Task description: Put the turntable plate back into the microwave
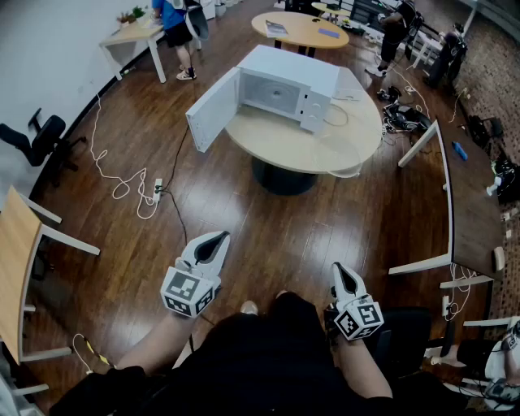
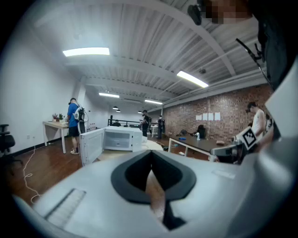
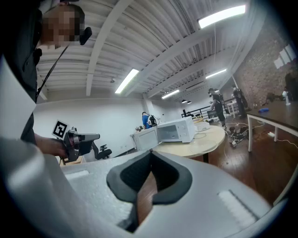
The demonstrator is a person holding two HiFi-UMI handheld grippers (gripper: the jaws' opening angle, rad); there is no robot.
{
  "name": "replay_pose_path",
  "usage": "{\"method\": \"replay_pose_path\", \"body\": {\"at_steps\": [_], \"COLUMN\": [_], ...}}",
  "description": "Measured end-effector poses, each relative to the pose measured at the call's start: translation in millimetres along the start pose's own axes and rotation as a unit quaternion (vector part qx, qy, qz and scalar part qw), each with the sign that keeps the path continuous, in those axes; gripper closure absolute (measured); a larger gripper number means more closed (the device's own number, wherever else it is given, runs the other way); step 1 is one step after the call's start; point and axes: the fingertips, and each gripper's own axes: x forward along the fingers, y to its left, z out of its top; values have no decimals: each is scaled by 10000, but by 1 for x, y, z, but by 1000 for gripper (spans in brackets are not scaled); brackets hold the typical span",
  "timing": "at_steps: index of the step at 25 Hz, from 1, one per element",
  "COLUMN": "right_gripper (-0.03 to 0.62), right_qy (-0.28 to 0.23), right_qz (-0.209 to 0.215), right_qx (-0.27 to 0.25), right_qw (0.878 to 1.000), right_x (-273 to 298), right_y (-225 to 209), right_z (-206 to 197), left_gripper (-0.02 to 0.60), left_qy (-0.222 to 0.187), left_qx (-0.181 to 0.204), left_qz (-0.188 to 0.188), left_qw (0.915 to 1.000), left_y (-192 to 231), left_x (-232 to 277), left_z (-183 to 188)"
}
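The white microwave (image 1: pixel 284 89) stands on the round wooden table (image 1: pixel 325 150) far ahead, its door (image 1: pixel 213 110) swung wide open to the left. It also shows small in the left gripper view (image 2: pixel 122 138) and the right gripper view (image 3: pixel 174 131). A pale flat shape (image 1: pixel 348 171) lies at the table's near right edge; I cannot tell whether it is the turntable plate. My left gripper (image 1: pixel 221 236) (image 2: pixel 150 153) and right gripper (image 1: pixel 337 266) (image 3: pixel 150 154) are held low near my body, both shut and empty, well short of the table.
A white cable (image 1: pixel 122 183) and a power strip (image 1: pixel 157 189) lie on the wooden floor at the left. A desk (image 1: pixel 16 244) stands at my left and a dark one (image 1: pixel 467 211) at my right. A person in blue (image 1: pixel 172 24) stands far back by a table.
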Motion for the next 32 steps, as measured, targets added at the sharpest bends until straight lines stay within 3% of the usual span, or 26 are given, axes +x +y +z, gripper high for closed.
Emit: {"method": "replay_pose_path", "body": {"at_steps": [6, 12, 19, 24, 32], "right_gripper": [594, 594, 594, 594, 594], "right_qy": [-20, 2, -80, -276, -113], "right_qz": [74, 240, 269, 192, 297], "right_qx": [11, -38, 34, -53, 40], "right_qw": [10000, 9997, 9996, 9994, 9995], "right_x": [12, 30, 83, 138, 214], "right_y": [7, 7, -20, -53, -96], "right_z": [-2, 8, 22, 59, 81], "left_gripper": [578, 578, 578, 578, 578], "left_qy": [-52, -47, -76, -113, 114], "left_qx": [199, 66, 166, 207, -425], "left_qz": [-11, -39, -82, -213, -56], "left_qw": [9998, 10000, 9998, 9995, 9990], "left_y": [8, 18, 46, 68, 111], "left_x": [0, 14, 61, 114, 182], "left_z": [4, 10, 26, 52, 53]}}
